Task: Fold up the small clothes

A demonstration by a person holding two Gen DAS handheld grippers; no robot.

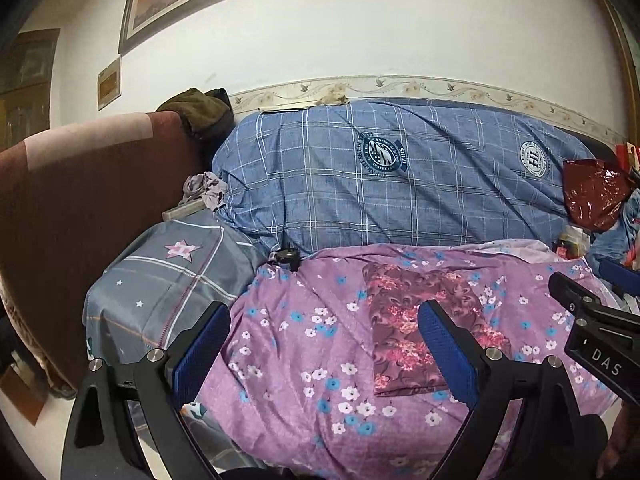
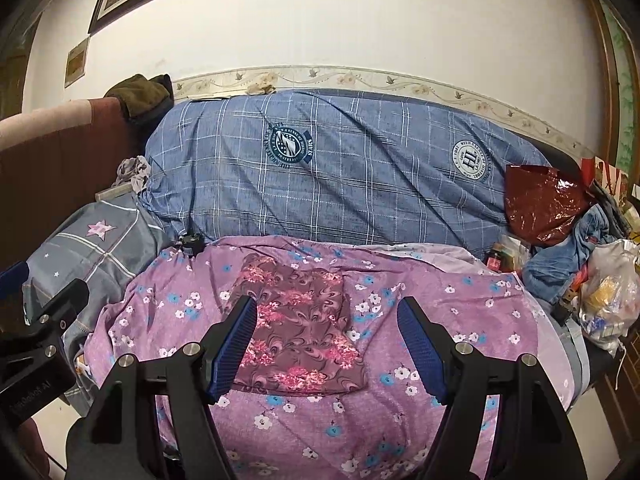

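- Lying at the left of the left wrist view, a grey star-print pillow (image 1: 168, 276) sits beside a brown headboard (image 1: 80, 200).
- Left gripper (image 1: 324, 356) hovers at lower centre, fingers (image 1: 204, 348) spread wide, holding nothing.
- Folded maroon floral cloth (image 1: 420, 320) lies flat on the purple flowered bedspread (image 1: 300, 360), right of centre there; in the right wrist view it is at centre.
- Right gripper (image 2: 328, 348) hangs over that cloth, fingers wide, empty.
- Blue plaid quilt (image 2: 360, 176) fills the upper middle; a red plastic bag (image 2: 544, 204) sits at right.
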